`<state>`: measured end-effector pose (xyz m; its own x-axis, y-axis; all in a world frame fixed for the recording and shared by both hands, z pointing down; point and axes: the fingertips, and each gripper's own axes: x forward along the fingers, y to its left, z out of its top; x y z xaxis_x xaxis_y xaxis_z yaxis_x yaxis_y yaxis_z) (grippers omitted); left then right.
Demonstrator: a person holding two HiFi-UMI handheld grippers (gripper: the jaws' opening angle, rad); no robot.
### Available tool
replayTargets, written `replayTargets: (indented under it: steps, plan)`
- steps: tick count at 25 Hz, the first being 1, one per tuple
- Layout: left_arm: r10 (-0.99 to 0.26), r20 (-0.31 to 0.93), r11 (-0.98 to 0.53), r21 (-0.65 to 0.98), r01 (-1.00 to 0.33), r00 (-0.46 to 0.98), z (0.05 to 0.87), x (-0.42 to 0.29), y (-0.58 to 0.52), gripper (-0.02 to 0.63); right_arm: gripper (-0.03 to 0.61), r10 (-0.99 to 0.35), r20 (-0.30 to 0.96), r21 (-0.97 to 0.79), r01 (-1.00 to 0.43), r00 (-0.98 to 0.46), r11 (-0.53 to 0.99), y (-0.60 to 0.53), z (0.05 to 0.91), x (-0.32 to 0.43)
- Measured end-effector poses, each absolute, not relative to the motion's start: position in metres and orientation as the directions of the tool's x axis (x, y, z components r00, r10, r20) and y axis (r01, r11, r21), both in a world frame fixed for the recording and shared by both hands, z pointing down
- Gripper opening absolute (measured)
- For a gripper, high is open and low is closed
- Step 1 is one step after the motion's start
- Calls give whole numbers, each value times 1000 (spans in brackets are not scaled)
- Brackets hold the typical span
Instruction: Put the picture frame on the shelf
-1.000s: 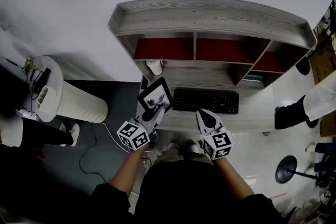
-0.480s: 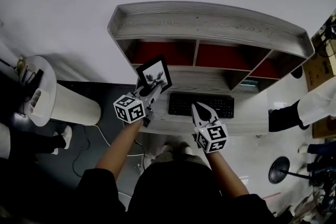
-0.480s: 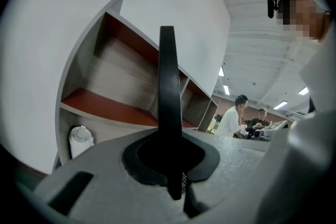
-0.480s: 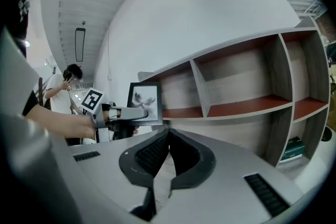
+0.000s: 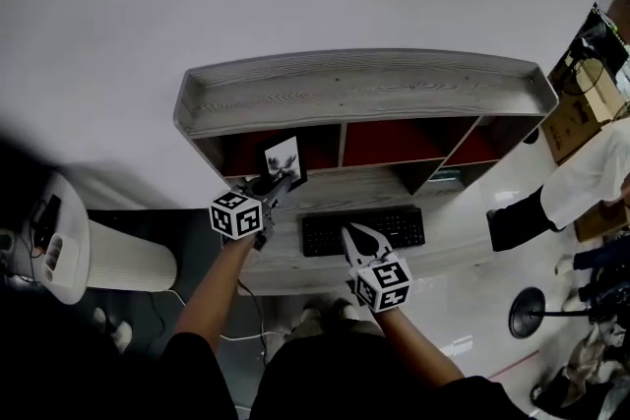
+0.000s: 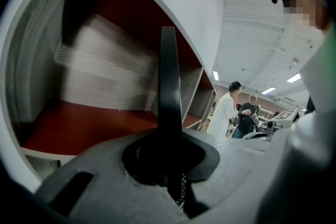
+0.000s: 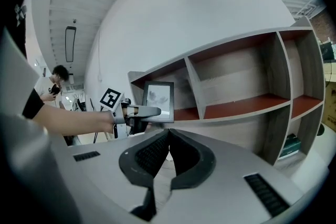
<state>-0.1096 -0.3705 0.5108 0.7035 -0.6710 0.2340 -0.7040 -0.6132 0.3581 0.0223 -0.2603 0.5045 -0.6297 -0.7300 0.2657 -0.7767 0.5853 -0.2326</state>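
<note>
Up it goes! The picture frame [image 5: 283, 158], down beside the keyboard [image 5: 364, 229] a second ago, has risen to the mouth of the shelf [image 5: 354, 86], right in front of the left compartment [image 5: 241, 152]. The left gripper [image 5: 269, 182] has climbed with it, its jaws clamped hard on the frame's lower edge. In the left gripper view the frame stands edge-on, a thin dark blade rising straight out of the pads. The right gripper [image 5: 351, 233] hangs low over the keyboard, jaws pressed together on nothing, playing no part.

Now the placing, and this looks like the delicate bit. The frame is pinched only at its bottom edge, so I'd say it could pivot if it is hurried. The tidy way is to keep it upright and slide it in under the top board without clipping it. Then seat the lower edge on the red floor and open the jaws only once it rests steady. Whether a stand is folded out behind it, no view shows.

As for the compartments, there are three, all lined in red. The left one shows a bare red floor. In the right gripper view the middle compartment [image 7: 236, 105] and the right compartment [image 7: 304, 102] show nothing inside either. Under the right one, a lower nook holds a teal object [image 7: 290, 145], too small to name.
</note>
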Motion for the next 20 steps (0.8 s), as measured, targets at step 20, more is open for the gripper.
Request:
replayTargets:
  steps: [20]
  plan:
    - [-606,339,-656,300,-693,720,511,-102,-436,26,12,-761,288,-168,-813,-581,558,-256,510,-1]
